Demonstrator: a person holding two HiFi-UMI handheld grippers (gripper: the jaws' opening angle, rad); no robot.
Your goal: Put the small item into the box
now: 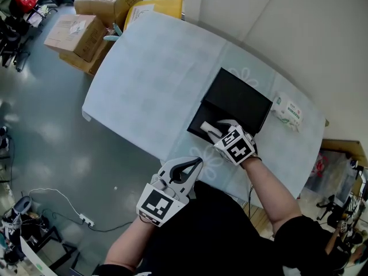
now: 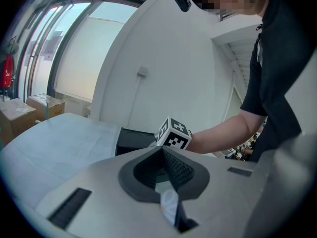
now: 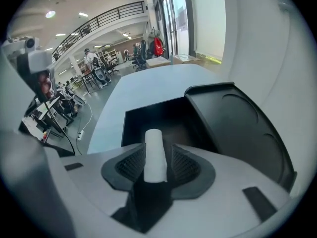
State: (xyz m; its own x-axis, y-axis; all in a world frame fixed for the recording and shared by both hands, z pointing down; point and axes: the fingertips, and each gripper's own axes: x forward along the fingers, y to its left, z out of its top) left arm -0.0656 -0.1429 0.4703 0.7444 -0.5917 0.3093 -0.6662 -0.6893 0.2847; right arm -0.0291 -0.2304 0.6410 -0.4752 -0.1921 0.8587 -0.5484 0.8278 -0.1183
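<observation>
Gripping a small item (image 3: 154,150), the right tool (image 3: 157,166) has its two ribbed dark pads pressed against the sides of a smooth white cylinder with a flat end. The cylinder pokes forward past the pads. In the head view the right tool (image 1: 217,127) reaches over the near part of the box (image 1: 198,118), and the white cylinder (image 1: 207,130) sits above the box's open hollow. Whether it touches the floor of the box cannot be told.

The box (image 3: 130,120) is matte black and rectangular with straight thin walls. Its lid (image 3: 237,128) stands open on the far side, and faint round shapes are pressed into the lid's inner face. It rests on a bench (image 1: 155,68) with rounded corners, covered in a pale bluish cloth that carries a faint flower print. A soft white packet (image 1: 287,111) with green print lies on the cloth just beyond the lid (image 1: 238,99).

The left tool (image 1: 197,162) hangs off the near edge of the bench, close to the person's dark top and well apart from the box. Its tips meet, and the curved grey arms form a closed loop behind them. In the left gripper view the mesh-textured pads of the left tool (image 2: 163,155) come together with nothing between them.
</observation>
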